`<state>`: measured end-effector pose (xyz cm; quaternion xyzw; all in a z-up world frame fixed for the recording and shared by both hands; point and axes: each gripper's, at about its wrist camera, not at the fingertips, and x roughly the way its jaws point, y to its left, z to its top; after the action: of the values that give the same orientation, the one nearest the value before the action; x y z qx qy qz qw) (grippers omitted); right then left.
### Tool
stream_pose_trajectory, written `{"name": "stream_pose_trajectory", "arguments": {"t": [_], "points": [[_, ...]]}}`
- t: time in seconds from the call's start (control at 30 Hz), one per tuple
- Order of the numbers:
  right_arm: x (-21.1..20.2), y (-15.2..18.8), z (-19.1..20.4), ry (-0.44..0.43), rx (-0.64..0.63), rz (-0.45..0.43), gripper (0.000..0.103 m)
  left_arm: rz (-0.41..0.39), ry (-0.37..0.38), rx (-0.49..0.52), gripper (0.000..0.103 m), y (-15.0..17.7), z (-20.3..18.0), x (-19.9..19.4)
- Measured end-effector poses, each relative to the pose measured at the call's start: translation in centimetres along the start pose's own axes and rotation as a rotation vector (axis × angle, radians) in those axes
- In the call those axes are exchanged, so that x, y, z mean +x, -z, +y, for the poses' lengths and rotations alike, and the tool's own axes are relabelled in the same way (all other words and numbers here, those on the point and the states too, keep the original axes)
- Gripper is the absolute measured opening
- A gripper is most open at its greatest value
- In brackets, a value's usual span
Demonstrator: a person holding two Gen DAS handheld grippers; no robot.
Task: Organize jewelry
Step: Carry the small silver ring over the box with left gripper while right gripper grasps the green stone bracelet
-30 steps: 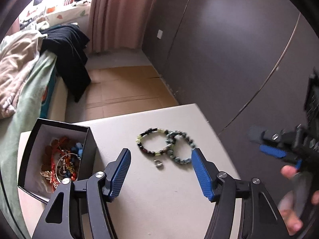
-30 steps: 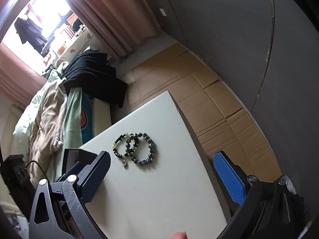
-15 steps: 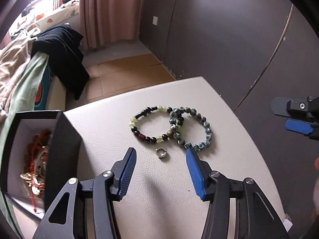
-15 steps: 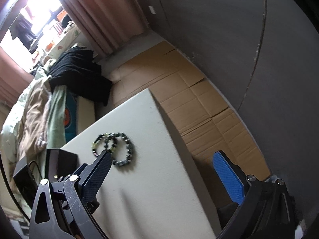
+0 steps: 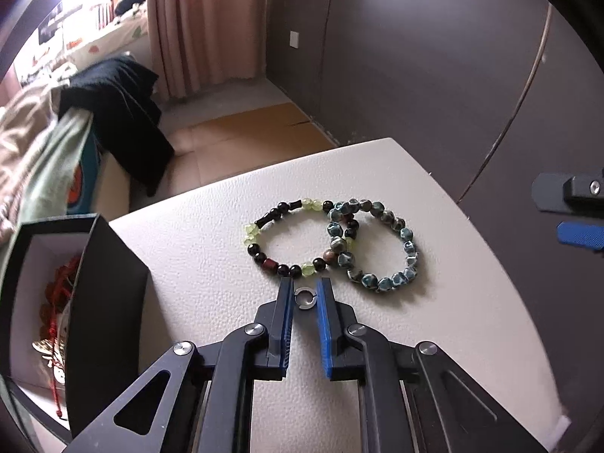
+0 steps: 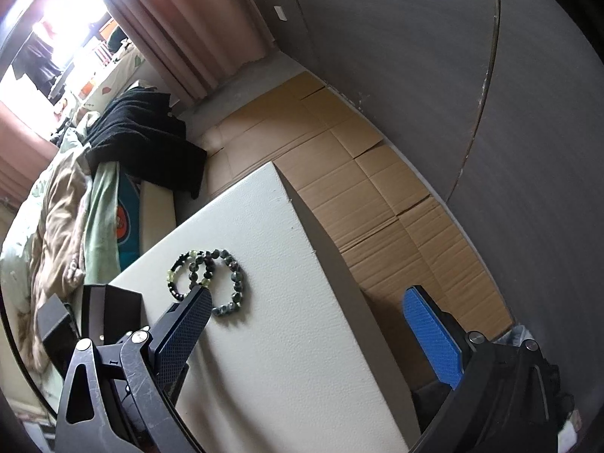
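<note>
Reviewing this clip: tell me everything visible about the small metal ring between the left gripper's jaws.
The small metal ring is a silvery, shiny band with a gap on one side, like a clasp or open ring. It lies flat on the white textured table, just near of the black-and-green bead bracelet without clearly touching it. The left gripper has its jaws closed in on either side of it, pads at or almost at its edges; actual contact cannot be confirmed. The right-wrist view hides it.

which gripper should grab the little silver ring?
Left. The left gripper already brackets the silver ring on the table; the right gripper hangs wide open off the table's edge.
</note>
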<state>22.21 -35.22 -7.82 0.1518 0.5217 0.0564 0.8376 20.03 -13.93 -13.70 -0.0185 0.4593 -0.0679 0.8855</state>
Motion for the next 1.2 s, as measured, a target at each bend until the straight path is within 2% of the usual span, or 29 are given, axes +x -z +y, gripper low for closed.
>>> {"name": "stream_pose_trajectory", "arguments": {"t": [0.1, 0.2, 0.37, 0.43, 0.57, 0.67, 0.77, 0.83, 0.93, 1.2], "points": [[0.6, 0.3, 0.7, -0.014, -0.029, 0.019, 0.099, -0.004, 0.016, -0.03, 0.013, 0.1, 0.9, -0.6], [1.5, 0.5, 1.5, -0.019, -0.048, 0.052, 0.079, -0.015, 0.025, -0.054, 0.013, 0.1, 1.5, -1.5], [3.0, 1.1, 2.9, -0.038, -0.085, 0.089, 0.066, -0.045, 0.042, -0.088, 0.013, 0.1, 2.5, -3.7], [3.4, 1.3, 3.5, -0.05, -0.1, 0.099, 0.055, -0.059, 0.048, -0.093, 0.013, -0.1, 2.9, -4.9], [4.2, 1.4, 4.2, -0.048, -0.099, 0.103, 0.052, -0.07, 0.052, -0.114, 0.013, -0.3, 3.9, -7.0], [4.6, 1.4, 4.4, -0.039, -0.096, 0.099, 0.05, -0.07, 0.092, -0.197, 0.013, 0.0, 5.9, -8.8], [5.0, 1.4, 4.7, -0.019, -0.099, 0.086, 0.047, -0.115, 0.082, -0.238, 0.013, 0.2, 7.6, -10.7], [5.3, 1.5, 5.0, -0.018, -0.09, 0.08, 0.041, -0.141, 0.084, -0.262, 0.013, 0.4, 8.6, -11.6], [5.6, 1.7, 5.5, -0.015, -0.09, 0.077, 0.033, -0.152, 0.084, -0.277, 0.013, 0.6, 9.7, -12.1], [7.1, 2.0, 7.6, 0.057, -0.16, 0.03, 0.032, -0.153, 0.094, -0.348, 0.013, 1.1, 13.4, -12.1]]}}
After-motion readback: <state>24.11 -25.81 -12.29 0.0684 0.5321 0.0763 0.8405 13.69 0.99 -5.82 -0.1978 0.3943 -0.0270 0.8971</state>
